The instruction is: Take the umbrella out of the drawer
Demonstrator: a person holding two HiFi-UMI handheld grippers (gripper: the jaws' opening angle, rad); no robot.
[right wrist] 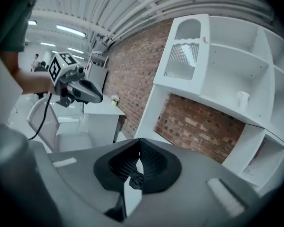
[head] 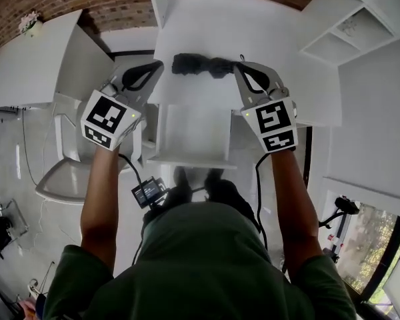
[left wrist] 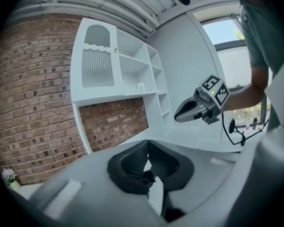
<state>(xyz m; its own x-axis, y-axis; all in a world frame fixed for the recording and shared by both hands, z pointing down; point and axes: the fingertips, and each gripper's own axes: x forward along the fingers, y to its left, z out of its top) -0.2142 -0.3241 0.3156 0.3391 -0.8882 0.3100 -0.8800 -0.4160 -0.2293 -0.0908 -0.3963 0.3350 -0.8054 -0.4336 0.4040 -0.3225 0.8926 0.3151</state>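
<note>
Since the umbrella (head: 201, 65) lies between the shut, empty left gripper (head: 158, 65) and right gripper (head: 239, 66), clear of the drawer (head: 190, 157) behind their tips, the task seems done.

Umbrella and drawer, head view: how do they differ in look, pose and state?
The umbrella is black and folded; the drawer is white. The umbrella lies crosswise on the cabinet top; the drawer stands pulled open below it, with nothing visible inside. Shared: neither is held, since the left gripper and right gripper are both shut on nothing.
</note>
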